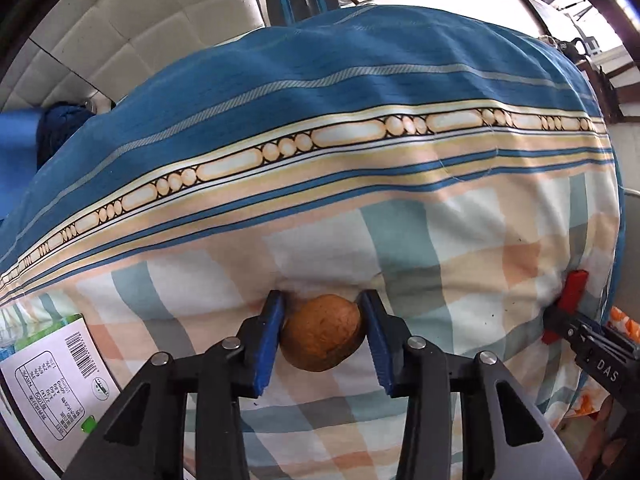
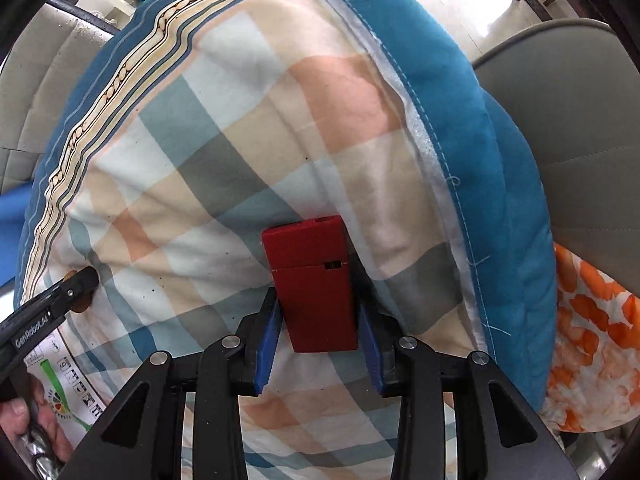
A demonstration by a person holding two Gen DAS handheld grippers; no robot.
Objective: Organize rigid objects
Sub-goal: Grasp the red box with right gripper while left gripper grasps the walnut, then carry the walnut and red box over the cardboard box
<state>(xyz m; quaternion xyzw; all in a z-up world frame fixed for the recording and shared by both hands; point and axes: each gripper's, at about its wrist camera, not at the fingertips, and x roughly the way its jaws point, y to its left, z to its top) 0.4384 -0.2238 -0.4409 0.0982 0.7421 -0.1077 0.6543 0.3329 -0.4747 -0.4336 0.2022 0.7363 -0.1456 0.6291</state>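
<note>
Left tool [image 1: 322, 332] pinching brown round object [image 1: 323, 332]; right tool [image 2: 318, 328] pinching red box [image 2: 314, 284], both w/ checked quilt [image 1: 440, 232] behind.

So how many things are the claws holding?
2. The left claw grips a round brown ball-like object; the right claw grips a red box. Both are over the checked quilt.
</note>
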